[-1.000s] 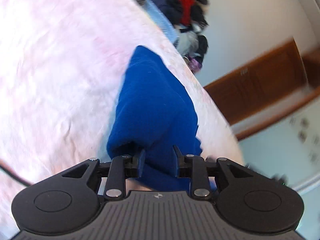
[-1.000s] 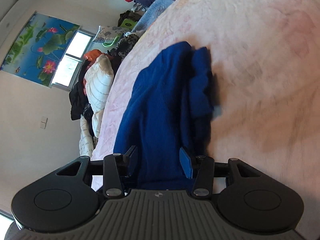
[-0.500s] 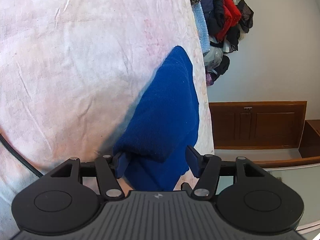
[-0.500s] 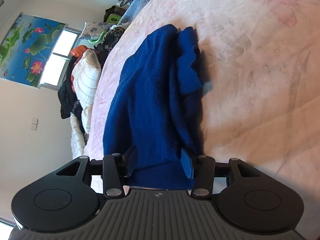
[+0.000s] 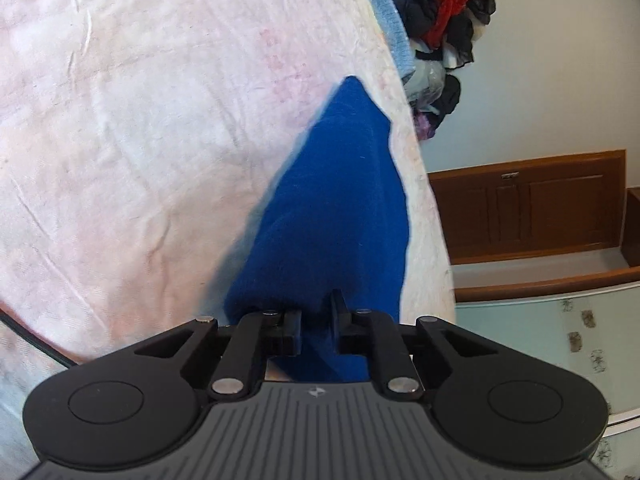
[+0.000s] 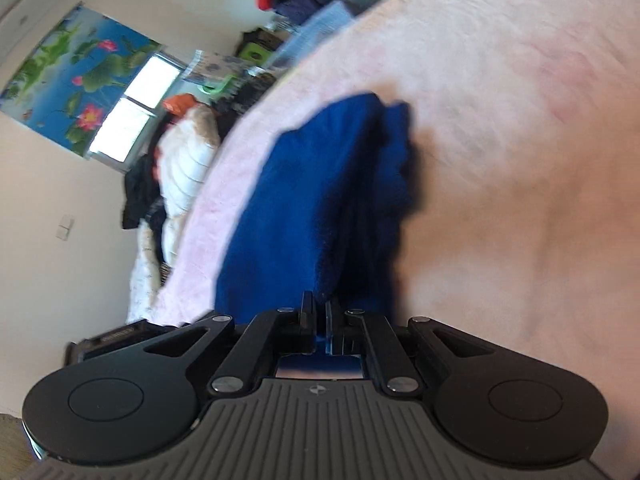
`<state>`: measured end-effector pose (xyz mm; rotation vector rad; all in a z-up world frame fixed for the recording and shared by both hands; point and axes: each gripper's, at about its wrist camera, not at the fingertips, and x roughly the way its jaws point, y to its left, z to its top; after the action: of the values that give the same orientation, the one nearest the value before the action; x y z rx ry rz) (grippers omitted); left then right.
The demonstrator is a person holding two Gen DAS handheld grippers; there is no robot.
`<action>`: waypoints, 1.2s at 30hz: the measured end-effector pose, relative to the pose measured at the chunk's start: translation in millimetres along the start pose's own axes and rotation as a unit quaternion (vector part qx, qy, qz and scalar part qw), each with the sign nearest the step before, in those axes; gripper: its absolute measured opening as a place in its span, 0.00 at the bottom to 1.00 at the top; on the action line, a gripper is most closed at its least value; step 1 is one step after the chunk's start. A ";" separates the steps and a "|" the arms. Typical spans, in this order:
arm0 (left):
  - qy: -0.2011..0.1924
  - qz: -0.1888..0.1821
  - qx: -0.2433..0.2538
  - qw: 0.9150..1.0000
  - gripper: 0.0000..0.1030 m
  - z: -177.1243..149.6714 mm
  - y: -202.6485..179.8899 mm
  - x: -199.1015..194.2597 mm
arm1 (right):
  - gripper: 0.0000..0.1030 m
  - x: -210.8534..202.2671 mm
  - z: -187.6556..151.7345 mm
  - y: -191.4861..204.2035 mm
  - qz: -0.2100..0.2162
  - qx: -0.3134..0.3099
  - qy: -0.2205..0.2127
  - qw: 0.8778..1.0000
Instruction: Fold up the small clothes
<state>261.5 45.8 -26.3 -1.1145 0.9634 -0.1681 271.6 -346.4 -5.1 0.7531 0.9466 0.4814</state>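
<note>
A dark blue knit sweater [image 5: 340,216] lies on a pink bedspread [image 5: 140,140] near the bed's edge. My left gripper [image 5: 316,320] is shut on the near edge of the sweater; blue cloth fills the narrow gap between the fingers. In the right wrist view the same sweater [image 6: 320,200] stretches away over the bedspread [image 6: 520,160], with a bunched fold on its right side. My right gripper [image 6: 320,312] is shut tight on the sweater's near edge. The right wrist view is blurred.
A pile of red, black and blue clothes [image 5: 436,20] sits at the far end of the bed. A wooden cabinet [image 5: 532,204] stands beyond the bed's right edge. More clothes and a white quilted jacket [image 6: 184,160] lie under a window. A black cable [image 5: 24,336] crosses the bedspread at left.
Both grippers were wider around the sweater's edge half a second ago and have closed on it. The right wrist view has shifted and blurred as that gripper moves.
</note>
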 end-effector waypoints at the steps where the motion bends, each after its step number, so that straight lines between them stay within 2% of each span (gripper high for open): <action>1: 0.005 0.014 -0.007 1.000 0.13 0.7 6.4 5.9 | 0.09 4.6 -4.2 -8.1 -0.011 0.008 0.007 1.000; 3: 0.007 0.028 -0.022 0.999 0.09 1.1 16.9 12.0 | 0.09 10.7 -11.6 -22.2 0.010 0.035 0.010 0.999; 5: 0.007 0.029 -0.018 0.999 0.10 1.7 15.2 9.8 | 0.10 14.4 -13.1 -19.8 0.004 0.032 0.007 0.999; 8: 0.009 0.039 -0.008 0.999 0.10 4.3 11.8 4.6 | 0.19 19.5 -9.3 -15.0 -0.005 0.031 0.028 0.999; 10: 0.046 0.045 0.002 0.998 0.10 6.8 8.9 3.8 | 0.31 16.3 -2.7 -13.2 -0.016 0.030 0.035 0.999; 11: 0.065 0.049 0.020 0.996 0.10 5.3 4.9 2.1 | 0.35 10.1 3.5 -12.5 -0.016 0.034 0.026 0.999; 12: 0.088 0.057 0.056 0.993 0.10 -1.4 -3.9 -3.8 | 0.45 1.5 10.6 -10.5 -0.017 0.034 0.004 0.999; 13: 0.104 0.060 0.103 0.987 0.11 -9.9 -14.4 -8.1 | 0.52 -6.8 17.8 -7.6 -0.019 0.027 -0.024 0.999; 14: 0.114 0.062 0.150 0.980 0.11 -17.9 -26.3 -11.3 | 0.54 -13.1 26.7 -3.6 -0.019 0.015 -0.051 0.998; 16: 0.093 0.076 0.266 0.956 0.11 -36.9 -59.8 -17.6 | 0.56 -12.2 50.3 6.5 -0.014 0.000 -0.079 0.997; 18: 0.019 0.082 0.362 0.929 0.13 -46.1 -92.0 -15.9 | 0.56 5.1 75.8 19.6 0.009 -0.011 -0.081 0.997; 19: -0.029 0.092 0.405 0.909 0.21 -48.8 -104.6 -10.0 | 0.56 17.2 87.4 27.1 0.017 -0.014 -0.081 0.996; 20: -0.070 0.113 0.444 0.886 0.41 -51.9 -114.1 -0.3 | 0.57 32.6 100.5 35.2 0.024 -0.016 -0.078 0.996; 21: -0.107 0.148 0.479 0.859 0.53 -55.4 -122.7 14.3 | 0.58 49.2 111.8 42.9 0.028 -0.021 -0.074 0.997; 22: -0.129 0.167 0.505 0.837 0.69 -58.0 -127.1 29.2 | 0.59 66.0 121.3 50.5 0.024 -0.033 -0.070 0.997; 24: -0.138 0.186 0.551 0.802 0.69 -64.0 -126.2 57.7 | 0.59 98.9 133.2 65.2 -0.009 -0.064 -0.058 0.996; 25: -0.127 0.196 0.563 0.793 0.69 -65.5 -121.3 71.3 | 0.59 114.2 135.1 71.0 -0.029 -0.089 -0.043 0.995; 27: -0.102 0.221 0.567 0.787 0.70 -64.3 -105.4 90.2 | 0.58 144.4 131.1 75.6 -0.089 -0.137 -0.003 0.987; 28: -0.117 0.208 0.574 0.783 0.71 -66.7 -99.5 87.9 | 0.52 155.7 128.0 71.8 -0.115 -0.155 0.016 0.981; 29: -0.119 0.204 0.578 0.781 0.71 -67.9 -95.8 86.3 | 0.52 155.3 120.9 66.8 -0.110 -0.179 0.002 0.978; 30: -0.118 0.200 0.577 0.783 0.71 -67.6 -93.7 84.3 | 0.49 152.2 118.2 60.7 -0.100 -0.182 -0.001 0.978; 31: -0.116 0.198 0.575 0.785 0.71 -65.8 -93.9 85.8 | 0.41 148.5 118.7 53.4 -0.091 -0.164 -0.008 0.982; 33: -0.111 0.197 0.572 0.789 0.71 -61.4 -96.7 88.0 | 0.33 142.2 121.5 41.2 -0.080 -0.133 -0.017 0.988; 36: -0.101 0.198 0.564 0.795 0.71 -57.0 -100.7 86.3 | 0.33 134.1 124.4 36.9 -0.072 -0.106 -0.017 0.992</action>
<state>305.6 -88.9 1.1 0.1881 0.6781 -0.2273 445.2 -277.8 -4.6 0.4954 0.8941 0.4340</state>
